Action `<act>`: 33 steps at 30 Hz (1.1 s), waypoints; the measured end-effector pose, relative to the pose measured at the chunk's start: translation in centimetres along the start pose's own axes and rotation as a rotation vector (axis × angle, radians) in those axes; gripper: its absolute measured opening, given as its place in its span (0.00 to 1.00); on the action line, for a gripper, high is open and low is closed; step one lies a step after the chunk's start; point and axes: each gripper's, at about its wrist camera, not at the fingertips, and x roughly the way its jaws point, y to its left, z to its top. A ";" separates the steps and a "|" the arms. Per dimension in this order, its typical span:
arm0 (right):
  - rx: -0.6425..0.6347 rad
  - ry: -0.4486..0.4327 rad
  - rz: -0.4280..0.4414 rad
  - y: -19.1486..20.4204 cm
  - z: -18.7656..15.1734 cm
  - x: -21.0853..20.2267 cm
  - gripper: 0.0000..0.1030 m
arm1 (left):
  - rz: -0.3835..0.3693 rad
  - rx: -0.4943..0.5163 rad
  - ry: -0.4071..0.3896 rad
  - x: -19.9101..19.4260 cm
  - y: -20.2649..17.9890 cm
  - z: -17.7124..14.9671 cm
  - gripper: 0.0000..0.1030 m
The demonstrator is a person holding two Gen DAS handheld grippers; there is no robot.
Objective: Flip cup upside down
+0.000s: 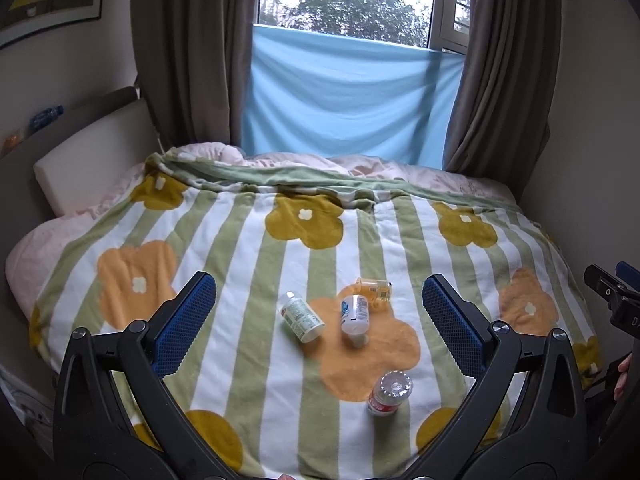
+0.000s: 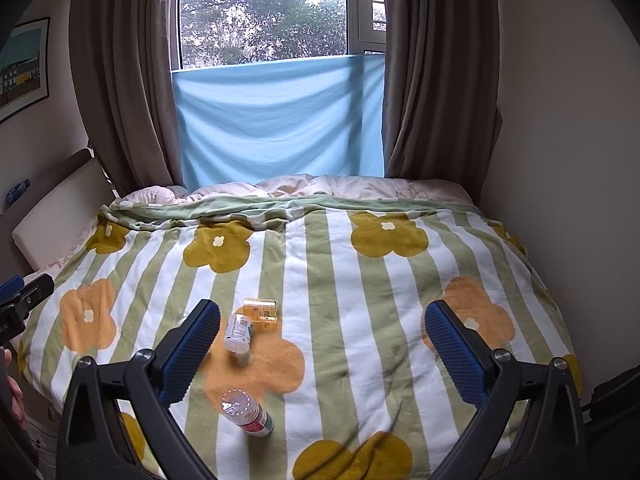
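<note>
A small clear plastic cup [image 1: 390, 394] with a red-and-white label rests on the flowered blanket [image 1: 256, 264], near its front. Its clear ribbed end faces up toward the camera, and it leans a little. In the right wrist view the same cup [image 2: 246, 412] lies low and left of centre, just right of the left finger. My left gripper [image 1: 319, 292] hangs open above the blanket with the cup below and between its fingers, nearer the right one. My right gripper [image 2: 323, 312] is open too and holds nothing.
Beyond the cup lie a white bottle [image 1: 302, 318], a white bottle with a blue mark [image 1: 354, 314] and a small amber box [image 1: 374, 288]. Walls close in on the bed at left and right. Curtains and a blue cloth [image 1: 344, 100] hang behind it.
</note>
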 end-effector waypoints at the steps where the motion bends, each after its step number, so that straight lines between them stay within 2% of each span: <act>1: -0.001 -0.002 -0.001 0.0 0.0 0.0 0.99 | 0.002 -0.002 -0.001 -0.1 0.1 -0.1 1.00; 33: -0.002 -0.013 -0.006 -0.5 0.8 -0.3 0.99 | 0.002 -0.019 -0.002 -0.3 0.3 -0.2 1.00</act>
